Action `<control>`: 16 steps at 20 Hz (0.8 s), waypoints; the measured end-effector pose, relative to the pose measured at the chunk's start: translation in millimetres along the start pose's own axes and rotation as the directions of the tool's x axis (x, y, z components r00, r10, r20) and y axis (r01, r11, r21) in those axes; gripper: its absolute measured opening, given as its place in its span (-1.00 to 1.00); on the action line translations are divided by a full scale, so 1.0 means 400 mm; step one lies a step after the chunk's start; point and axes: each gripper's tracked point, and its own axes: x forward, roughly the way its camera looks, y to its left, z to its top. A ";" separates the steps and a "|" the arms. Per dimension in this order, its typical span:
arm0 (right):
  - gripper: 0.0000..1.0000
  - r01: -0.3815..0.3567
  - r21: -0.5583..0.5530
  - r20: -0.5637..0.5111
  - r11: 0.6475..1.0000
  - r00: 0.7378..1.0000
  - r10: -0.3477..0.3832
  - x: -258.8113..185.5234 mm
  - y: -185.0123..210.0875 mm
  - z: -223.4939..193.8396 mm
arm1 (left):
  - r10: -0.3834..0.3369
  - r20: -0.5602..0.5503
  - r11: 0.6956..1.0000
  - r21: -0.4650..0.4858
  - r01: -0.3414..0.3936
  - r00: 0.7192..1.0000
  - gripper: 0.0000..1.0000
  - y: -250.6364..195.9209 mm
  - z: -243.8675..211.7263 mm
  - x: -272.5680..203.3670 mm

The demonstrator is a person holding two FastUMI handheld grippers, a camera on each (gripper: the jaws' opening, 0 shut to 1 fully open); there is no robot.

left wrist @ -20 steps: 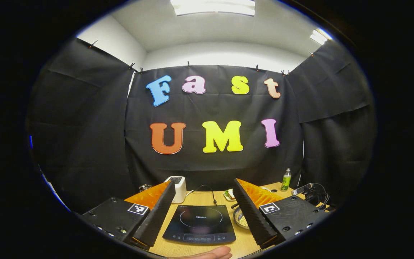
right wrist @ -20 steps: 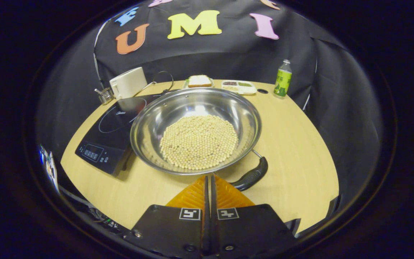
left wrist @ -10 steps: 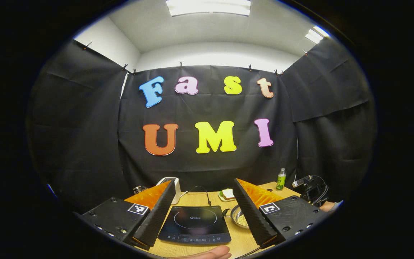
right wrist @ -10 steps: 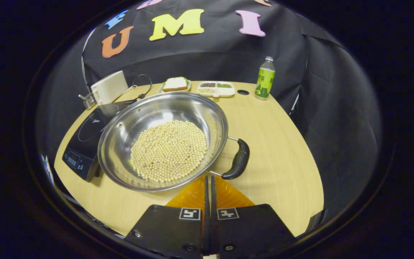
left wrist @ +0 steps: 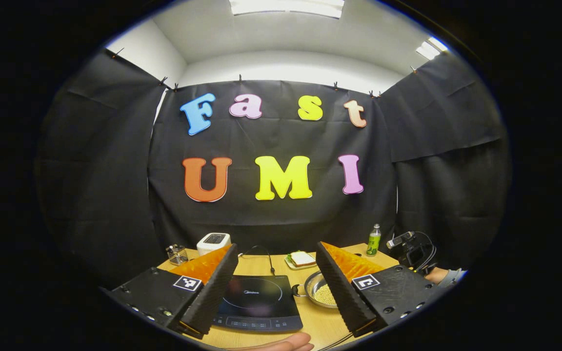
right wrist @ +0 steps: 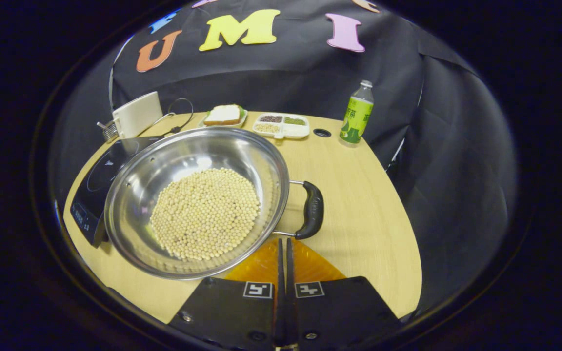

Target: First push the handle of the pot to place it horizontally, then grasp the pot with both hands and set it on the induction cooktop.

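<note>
Pot (right wrist: 198,200) handle (right wrist: 312,209) swung rightward; right gripper (right wrist: 283,243) closed beside it.

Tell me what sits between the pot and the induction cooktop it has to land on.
Nothing visible does. The pot stands right beside the induction cooktop, its rim overlapping the cooktop's edge in the right gripper view, and the glass top looks bare.

- Wooden table (right wrist: 359,204): pot (right wrist: 198,200) beside induction cooktop (right wrist: 96,180) at left edge.
- Far edge: toaster (right wrist: 137,113), sandwich plate (right wrist: 223,116), divided tray (right wrist: 281,125), green bottle (right wrist: 356,114).
- Far-left corner: possibly a wire holder (left wrist: 177,254).
</note>
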 end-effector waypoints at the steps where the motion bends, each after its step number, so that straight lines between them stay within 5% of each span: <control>1: -0.93 -0.007 0.011 0.006 1.000 1.000 0.007 0.007 -0.005 0.007 | -0.004 -0.015 1.000 0.004 0.004 1.000 0.92 -0.005 -0.016 0.008; 10: -0.92 -0.011 0.048 0.109 0.999 0.994 0.006 -0.025 -0.034 0.059 | -0.027 -0.076 1.000 0.013 0.028 0.997 0.92 -0.050 -0.097 0.095; 12: -0.47 0.005 0.041 0.161 0.999 0.987 -0.011 -0.061 -0.042 0.086 | -0.039 -0.105 0.999 -0.008 0.039 0.994 0.92 -0.069 -0.131 0.121; 15: 0.86 0.020 0.054 0.236 0.998 0.971 -0.033 -0.101 -0.058 0.140 | -0.040 -0.162 0.999 -0.022 0.037 0.986 0.93 -0.094 -0.188 0.166; 16: 1.00 0.025 0.062 0.244 0.998 0.969 -0.040 -0.108 -0.064 0.151 | -0.049 -0.181 0.998 -0.033 0.044 0.982 0.93 -0.108 -0.209 0.188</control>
